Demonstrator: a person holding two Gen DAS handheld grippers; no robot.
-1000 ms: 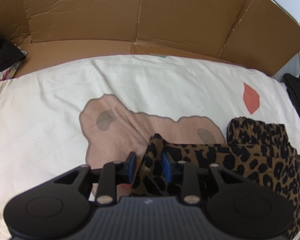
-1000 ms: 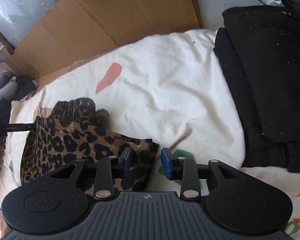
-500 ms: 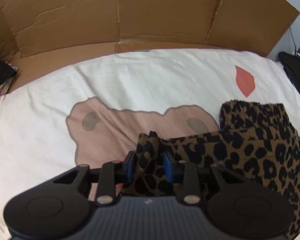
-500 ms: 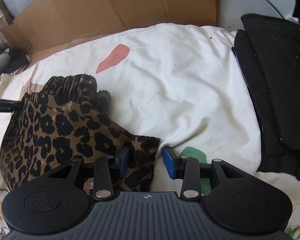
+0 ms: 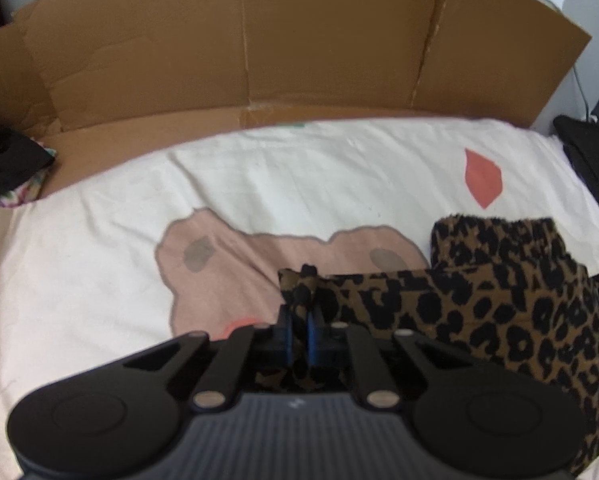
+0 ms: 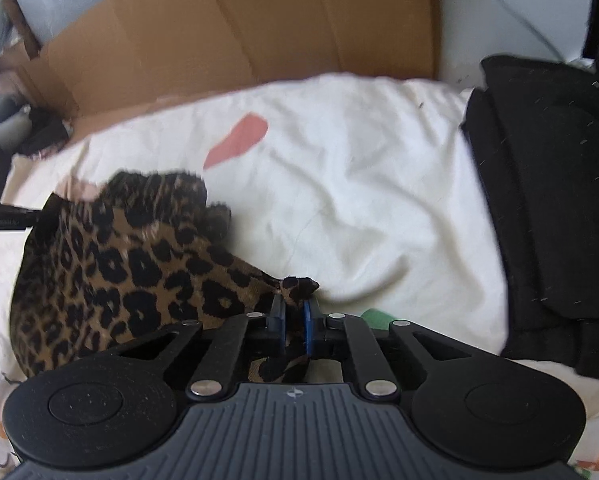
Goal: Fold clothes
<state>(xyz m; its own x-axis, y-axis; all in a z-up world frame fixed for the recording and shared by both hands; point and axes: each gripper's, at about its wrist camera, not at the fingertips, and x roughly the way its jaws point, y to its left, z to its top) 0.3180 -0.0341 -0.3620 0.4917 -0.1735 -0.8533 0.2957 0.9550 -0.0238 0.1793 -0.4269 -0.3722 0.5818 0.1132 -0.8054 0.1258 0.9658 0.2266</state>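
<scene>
Left wrist fisheye low over the cream printed bedsheet [image 5: 299,176], facing the brown cardboard wall [image 5: 259,40] across the upper frame, right wrist fisheye equally close, angled down, both sharing the leopard-print fabric garment [image 5: 519,300] [image 6: 111,264], sheet and cardboard

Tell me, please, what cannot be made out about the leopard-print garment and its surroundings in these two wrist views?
- Leopard-print garment: its near edge, left wrist view, is hidden behind the left gripper.
- Same garment, right wrist view: the right gripper covers the pinched corner's underside.
- Black pile: cut off by the right edge; what it is cannot be told.
- Dark bundle: cut off at the left edge.
</scene>
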